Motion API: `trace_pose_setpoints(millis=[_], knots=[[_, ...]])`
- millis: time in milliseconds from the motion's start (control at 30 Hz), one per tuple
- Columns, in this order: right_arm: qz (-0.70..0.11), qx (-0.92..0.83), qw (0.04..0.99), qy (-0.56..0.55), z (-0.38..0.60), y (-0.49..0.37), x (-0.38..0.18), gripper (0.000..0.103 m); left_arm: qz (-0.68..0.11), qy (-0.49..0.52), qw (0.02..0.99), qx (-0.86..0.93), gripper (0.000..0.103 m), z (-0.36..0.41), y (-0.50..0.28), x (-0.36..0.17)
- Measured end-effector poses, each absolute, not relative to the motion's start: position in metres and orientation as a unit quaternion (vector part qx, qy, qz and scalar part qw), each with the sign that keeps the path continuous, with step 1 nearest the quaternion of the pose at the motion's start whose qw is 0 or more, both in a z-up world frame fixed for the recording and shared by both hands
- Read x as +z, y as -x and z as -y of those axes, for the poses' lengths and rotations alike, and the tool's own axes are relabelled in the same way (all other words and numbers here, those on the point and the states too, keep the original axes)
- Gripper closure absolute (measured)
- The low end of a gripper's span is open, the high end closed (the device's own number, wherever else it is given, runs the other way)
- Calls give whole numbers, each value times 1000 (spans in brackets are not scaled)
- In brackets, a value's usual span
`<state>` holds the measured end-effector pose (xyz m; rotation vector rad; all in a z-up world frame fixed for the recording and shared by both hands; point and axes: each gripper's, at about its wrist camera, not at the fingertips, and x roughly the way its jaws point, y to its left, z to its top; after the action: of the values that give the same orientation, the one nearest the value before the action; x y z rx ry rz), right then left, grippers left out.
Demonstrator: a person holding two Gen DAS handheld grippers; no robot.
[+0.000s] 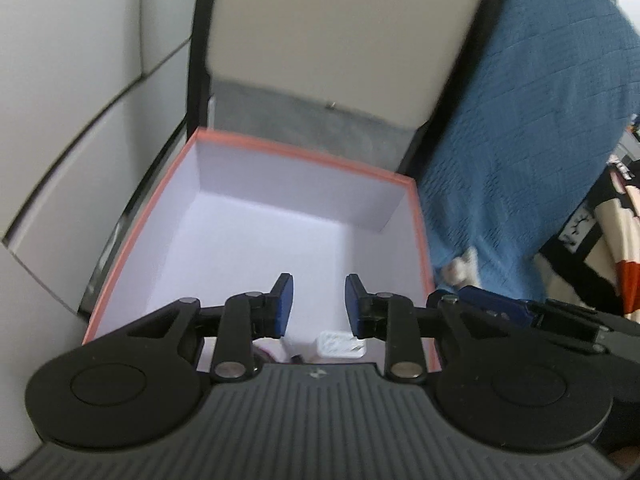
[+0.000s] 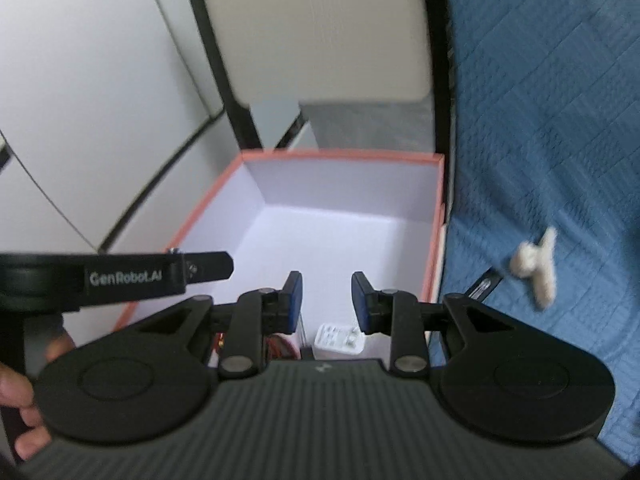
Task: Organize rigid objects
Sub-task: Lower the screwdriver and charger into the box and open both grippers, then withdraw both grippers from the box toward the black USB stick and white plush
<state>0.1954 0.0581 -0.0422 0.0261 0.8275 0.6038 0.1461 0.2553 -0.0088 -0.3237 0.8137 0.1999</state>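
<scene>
An open box (image 1: 420, 220) with an orange rim and a white inside stands below both grippers. In its near corner lies a white plug adapter (image 1: 340, 345), with something red (image 2: 280, 347) beside it that the gripper body mostly hides. My left gripper (image 1: 319, 300) hovers over the box, its blue pads apart with nothing between them. My right gripper (image 2: 326, 300) hangs over the same box, jaws apart and empty. The left gripper's black body (image 2: 120, 278) crosses the left of the right wrist view.
A blue quilted blanket (image 2: 540, 120) lies right of the box, with a small white fluffy object (image 2: 536, 268) and a black strip (image 2: 484, 286) on it. Grey padded panels (image 1: 80, 100) rise to the left and a beige panel (image 1: 340, 32) behind. A hand (image 2: 20, 392) holds the left tool.
</scene>
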Motion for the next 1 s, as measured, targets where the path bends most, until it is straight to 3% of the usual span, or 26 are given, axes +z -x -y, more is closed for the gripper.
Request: trace_pose_setpoints(millis=[433,1000], knots=[[-314,261,912,-19,16,-176,7,72,-327,137,932,68,70,-178,-130,41],[-292,210,933,-20,95,-156,-12,72,-331,129,935,24,70,-102,-128,6]])
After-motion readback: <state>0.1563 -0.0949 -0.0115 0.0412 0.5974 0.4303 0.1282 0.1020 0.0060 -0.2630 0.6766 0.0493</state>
